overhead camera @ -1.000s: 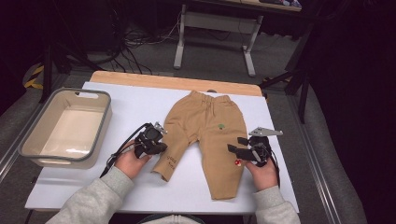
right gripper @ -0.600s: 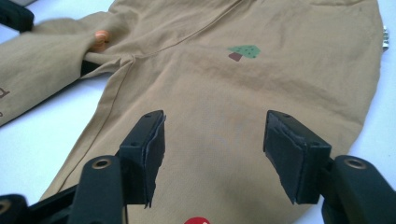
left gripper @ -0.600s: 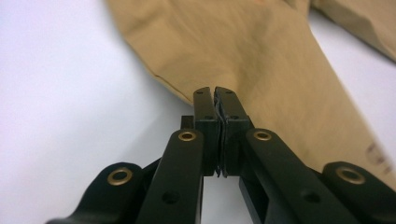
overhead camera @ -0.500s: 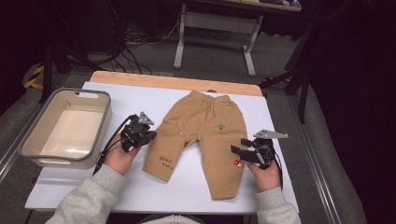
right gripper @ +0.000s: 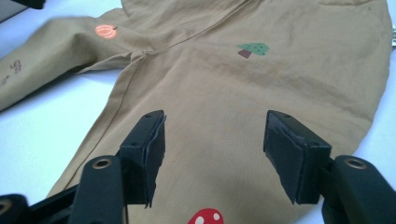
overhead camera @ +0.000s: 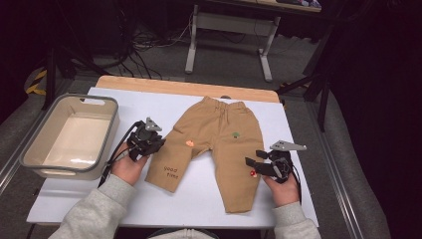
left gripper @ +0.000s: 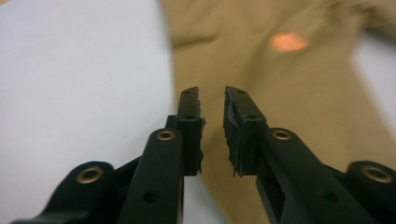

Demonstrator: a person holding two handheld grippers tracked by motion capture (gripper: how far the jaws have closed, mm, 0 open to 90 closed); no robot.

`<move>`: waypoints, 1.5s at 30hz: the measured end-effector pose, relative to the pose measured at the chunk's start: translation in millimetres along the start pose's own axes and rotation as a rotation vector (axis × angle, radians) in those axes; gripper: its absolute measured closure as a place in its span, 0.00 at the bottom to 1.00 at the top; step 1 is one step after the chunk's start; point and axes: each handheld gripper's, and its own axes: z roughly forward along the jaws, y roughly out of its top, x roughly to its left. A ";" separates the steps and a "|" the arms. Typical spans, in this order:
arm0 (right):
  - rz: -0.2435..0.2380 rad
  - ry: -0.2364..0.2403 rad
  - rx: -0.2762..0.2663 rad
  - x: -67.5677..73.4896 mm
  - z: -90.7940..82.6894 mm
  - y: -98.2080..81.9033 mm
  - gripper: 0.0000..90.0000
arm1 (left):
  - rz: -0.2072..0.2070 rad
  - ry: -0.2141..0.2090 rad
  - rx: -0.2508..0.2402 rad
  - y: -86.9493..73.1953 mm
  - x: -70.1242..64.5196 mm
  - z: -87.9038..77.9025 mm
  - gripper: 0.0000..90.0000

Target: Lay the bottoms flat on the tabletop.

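- White surface (overhead camera: 209,204) under dim light, dark floor and a metal frame behind.
- Nearest: right hand-held gripper (overhead camera: 251,167) over the lower end of the trousers' (overhead camera: 219,144) right leg, jaws about half open, nothing held.
- Left hand-held gripper (overhead camera: 158,142) just beside the other leg's outer edge, jaws just opening to a narrow gap, empty.
- Trousers flat, long axis near to far, hems toward the person, waistband far.
- Beige bin (overhead camera: 30,154) at far left.
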 end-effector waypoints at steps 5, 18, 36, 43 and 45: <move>-0.005 0.003 -0.003 1.2 -0.1 0.5 0.44 | 0.035 -0.165 -0.028 -1.0 -28.7 -9.2 0.70; -0.012 0.014 -0.007 2.5 -0.1 1.5 0.43 | 0.104 -0.215 0.117 -19.5 -71.4 14.5 0.53; -0.022 0.022 -0.011 3.0 1.4 3.6 0.43 | 0.098 -0.179 0.050 -17.2 -53.1 -12.0 0.99; -0.023 0.024 -0.013 3.3 1.3 3.8 0.43 | 0.051 -0.131 0.012 -17.5 -30.0 -24.9 0.99; -0.023 0.024 -0.011 3.6 1.8 3.8 0.43 | 0.035 -0.114 0.006 -18.7 -22.9 -24.7 0.99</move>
